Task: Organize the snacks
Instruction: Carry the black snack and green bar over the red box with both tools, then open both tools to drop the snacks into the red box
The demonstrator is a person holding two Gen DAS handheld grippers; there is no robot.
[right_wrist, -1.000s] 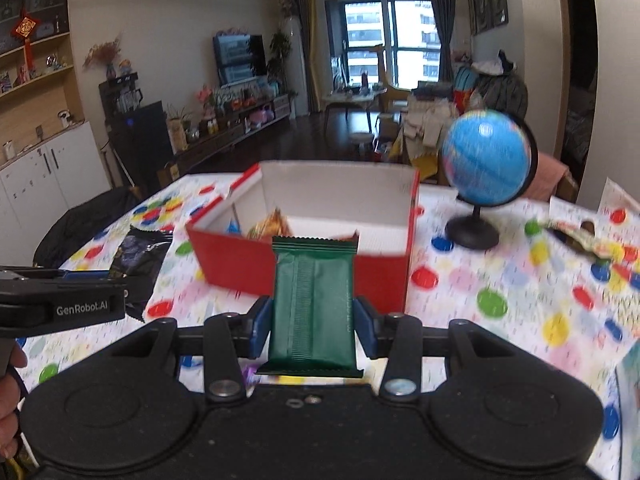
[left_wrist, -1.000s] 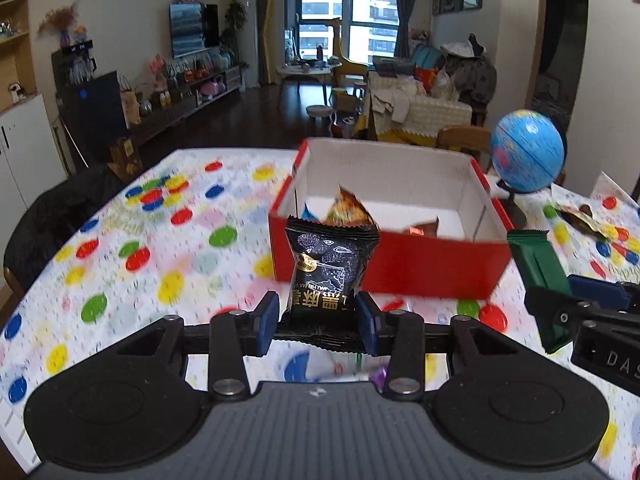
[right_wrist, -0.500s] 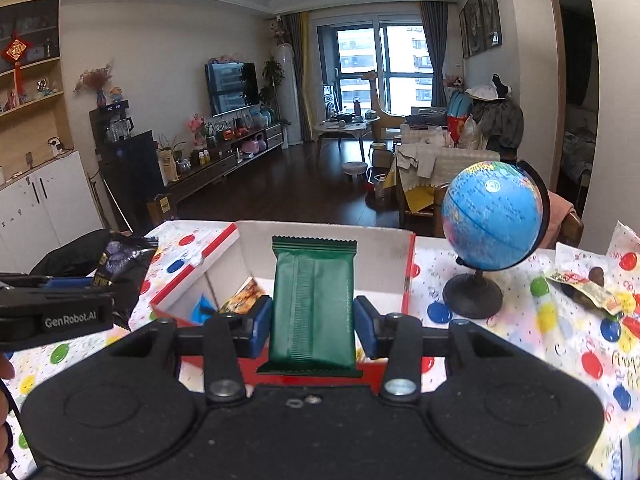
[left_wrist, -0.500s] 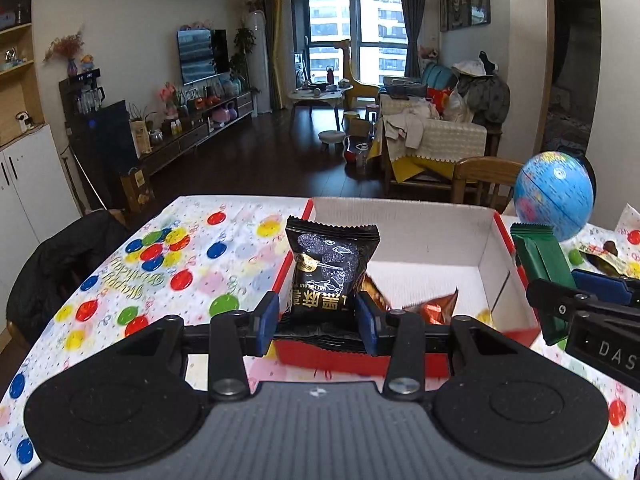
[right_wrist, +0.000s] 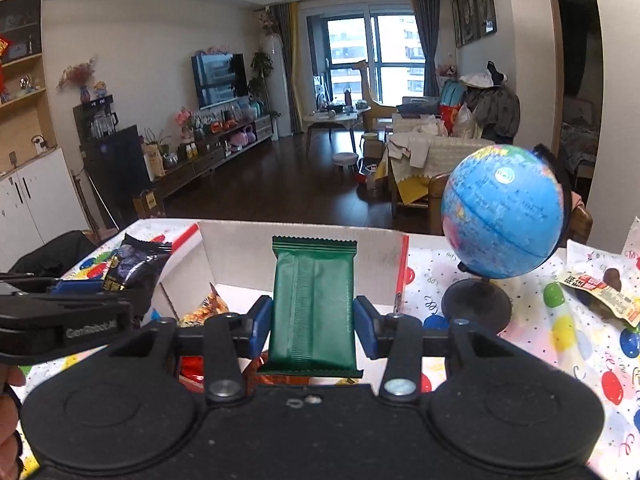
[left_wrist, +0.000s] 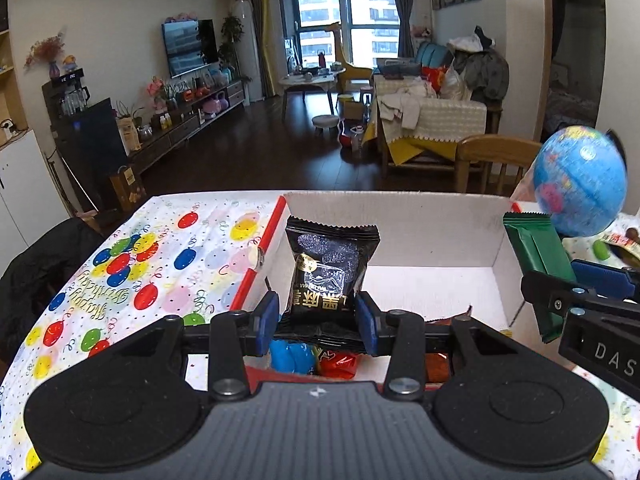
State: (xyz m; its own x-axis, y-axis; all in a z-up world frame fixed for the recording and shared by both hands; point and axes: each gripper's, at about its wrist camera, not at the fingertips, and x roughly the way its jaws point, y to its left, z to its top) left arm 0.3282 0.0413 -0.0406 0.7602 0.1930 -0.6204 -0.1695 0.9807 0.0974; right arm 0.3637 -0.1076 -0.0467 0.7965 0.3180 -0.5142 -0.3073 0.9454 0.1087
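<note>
Living room behind: dark wood floor, wall television, balcony window, cluttered sofa. In front, a desk point(left_wrist: 168, 264) under a white cloth printed with coloured balloons and "Happy Birthday" lettering.

On the desk, an open cardboard box, red outside and white inside point(left_wrist: 436, 232) point(right_wrist: 304, 240). Near its front wall, several wrapped snacks: a blue one point(left_wrist: 290, 356), a red one point(left_wrist: 338, 362), an orange-patterned packet point(right_wrist: 204, 308). Far half of the box floor bare white.

Left gripper point(left_wrist: 318, 316) above the box's near-left part, jaws closed narrowly on the lower end of a black glossy snack packet with grey print and Chinese lettering point(left_wrist: 328, 268) point(right_wrist: 134, 266), packet upright above the box interior. In the right wrist view, same gripper at the left edge point(right_wrist: 60, 320), over the box's left wall.

Right gripper point(right_wrist: 313, 326) over the box's near-right part, jaws clamped on both long edges of a dark green rectangular foil wrapper with serrated ends point(right_wrist: 313, 304) point(left_wrist: 538, 252), held upright, top edge in line with the box's back wall. In the left wrist view, that gripper at the right edge point(left_wrist: 580, 300), green wrapper by the box's right wall.

Just right of the box, a blue globe on a black round stand point(right_wrist: 502, 212) point(left_wrist: 580, 182). Farther right on the cloth, a white-and-red wrapper with a small dark brown piece by it point(right_wrist: 600, 284). Wooden chair back point(left_wrist: 496, 160) beyond the desk's far edge. Dark bundle of fabric point(left_wrist: 36, 264) off the desk's left side.
</note>
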